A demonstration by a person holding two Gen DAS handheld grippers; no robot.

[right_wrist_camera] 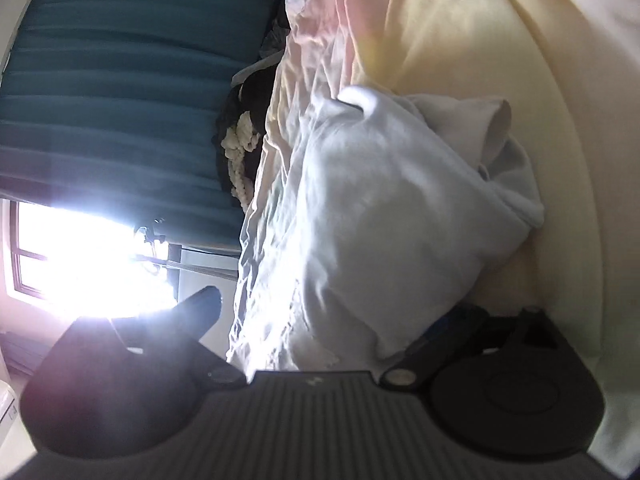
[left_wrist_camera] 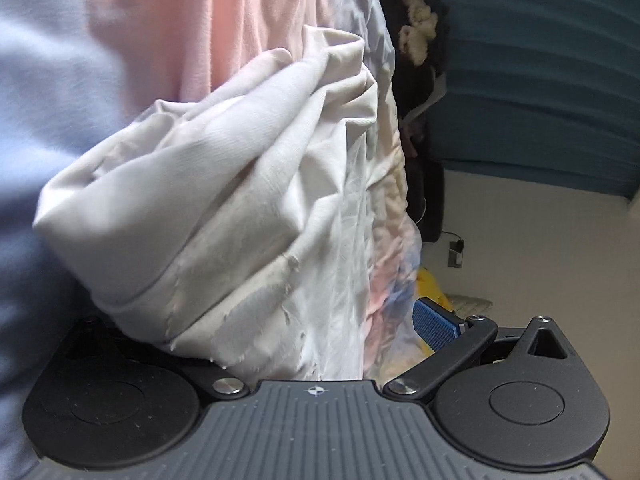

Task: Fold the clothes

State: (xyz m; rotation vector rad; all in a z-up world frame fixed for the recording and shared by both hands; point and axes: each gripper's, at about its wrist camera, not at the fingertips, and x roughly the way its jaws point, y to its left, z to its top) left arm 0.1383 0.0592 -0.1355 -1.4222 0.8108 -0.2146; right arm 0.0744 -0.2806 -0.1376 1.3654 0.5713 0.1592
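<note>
Left gripper (left_wrist_camera: 280, 332): jaws spread wide, bunched white garment (left_wrist_camera: 224, 208) pressed between them, blue finger pad (left_wrist_camera: 434, 328) bare at right; grip not determinable. Right gripper (right_wrist_camera: 320, 332): jaws spread, same white garment (right_wrist_camera: 380, 216) bulging between; grip not determinable. Garment atop crinkled plastic-covered pastel sheet (left_wrist_camera: 384, 240). Teal curtain (right_wrist_camera: 120, 80), bright window (right_wrist_camera: 80, 264) behind.

Your right gripper (right_wrist_camera: 316, 340) has a crumpled white cotton garment (right_wrist_camera: 380, 232) bunched between its spread jaws, resting on pale yellow bedding (right_wrist_camera: 460, 40); a teal pleated curtain (right_wrist_camera: 120, 80) hangs far left.
</note>
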